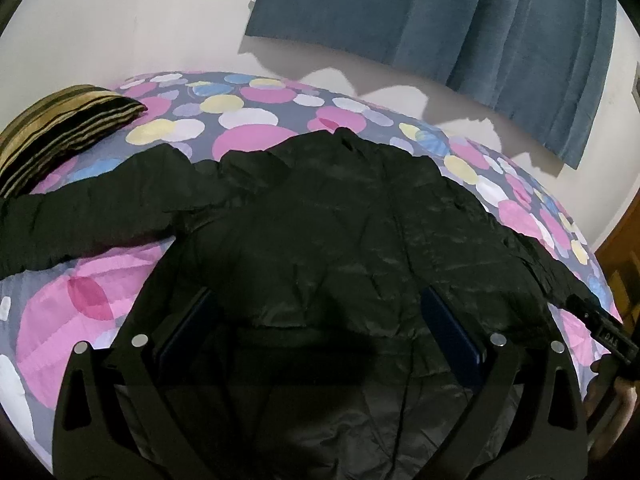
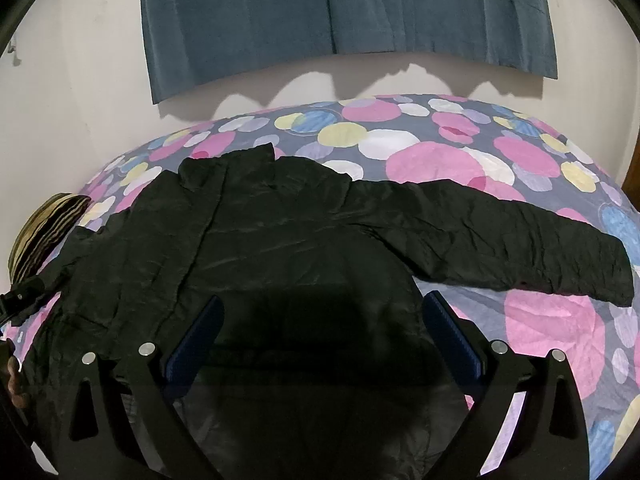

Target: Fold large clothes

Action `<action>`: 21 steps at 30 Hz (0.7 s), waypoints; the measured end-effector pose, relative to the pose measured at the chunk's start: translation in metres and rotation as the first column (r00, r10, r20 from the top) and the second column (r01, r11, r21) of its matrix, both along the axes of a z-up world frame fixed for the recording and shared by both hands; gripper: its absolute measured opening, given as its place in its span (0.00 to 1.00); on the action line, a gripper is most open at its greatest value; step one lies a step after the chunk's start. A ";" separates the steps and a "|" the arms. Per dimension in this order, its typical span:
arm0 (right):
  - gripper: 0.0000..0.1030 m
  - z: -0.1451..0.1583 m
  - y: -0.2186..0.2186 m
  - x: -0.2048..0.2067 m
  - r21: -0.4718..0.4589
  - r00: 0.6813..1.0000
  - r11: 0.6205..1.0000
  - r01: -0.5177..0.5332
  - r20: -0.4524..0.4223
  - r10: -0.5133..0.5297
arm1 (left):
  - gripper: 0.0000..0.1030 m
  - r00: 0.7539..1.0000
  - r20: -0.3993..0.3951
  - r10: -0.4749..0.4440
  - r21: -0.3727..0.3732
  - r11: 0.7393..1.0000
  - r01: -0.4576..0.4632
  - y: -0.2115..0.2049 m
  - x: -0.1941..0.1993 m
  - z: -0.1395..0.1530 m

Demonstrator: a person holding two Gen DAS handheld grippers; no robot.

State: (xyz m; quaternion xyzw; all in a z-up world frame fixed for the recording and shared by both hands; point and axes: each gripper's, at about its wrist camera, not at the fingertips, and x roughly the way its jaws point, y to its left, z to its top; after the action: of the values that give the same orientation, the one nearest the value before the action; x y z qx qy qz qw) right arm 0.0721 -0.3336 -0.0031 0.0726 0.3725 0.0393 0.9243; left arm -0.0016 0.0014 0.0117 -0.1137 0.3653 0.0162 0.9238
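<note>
A large black jacket (image 1: 340, 216) lies spread flat on the bed, collar toward the far wall; it also fills the middle of the right wrist view (image 2: 280, 240). One sleeve (image 1: 92, 212) stretches out to the left, the other sleeve (image 2: 500, 240) to the right. My left gripper (image 1: 320, 304) is open, its blue-padded fingers (image 1: 452, 336) hovering over the jacket's lower body. My right gripper (image 2: 322, 312) is open too, over the lower right part of the body. Neither holds anything. The right gripper's tip (image 1: 600, 324) shows at the left view's right edge.
The bed has a sheet (image 2: 440, 160) with pink, blue, yellow and white circles. A striped brown-gold pillow (image 1: 60, 128) lies at the far left. A blue curtain (image 2: 340, 12) hangs on the white wall behind. Wooden furniture (image 1: 624, 248) stands at the right.
</note>
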 end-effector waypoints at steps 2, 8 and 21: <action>0.96 0.001 0.000 -0.001 0.000 1.000 1.000 0.000 0.002 0.000 | 0.98 1.000 0.002 0.000 0.001 1.000 0.000 0.000 0.000 0.000; 0.96 0.002 0.000 0.000 0.003 1.000 1.000 -0.002 0.003 0.002 | 0.98 1.000 0.002 0.000 0.006 1.000 0.000 0.000 -0.001 0.001; 0.96 0.005 0.002 -0.001 0.012 1.000 1.000 -0.002 0.012 0.002 | 0.98 1.000 0.017 -0.006 0.009 1.000 0.006 0.000 -0.003 0.001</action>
State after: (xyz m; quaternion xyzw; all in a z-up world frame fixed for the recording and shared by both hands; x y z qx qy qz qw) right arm 0.0713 -0.3319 0.0022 0.0776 0.3667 0.0428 0.9261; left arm -0.0042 0.0012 0.0131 -0.1086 0.3579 0.0140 0.9273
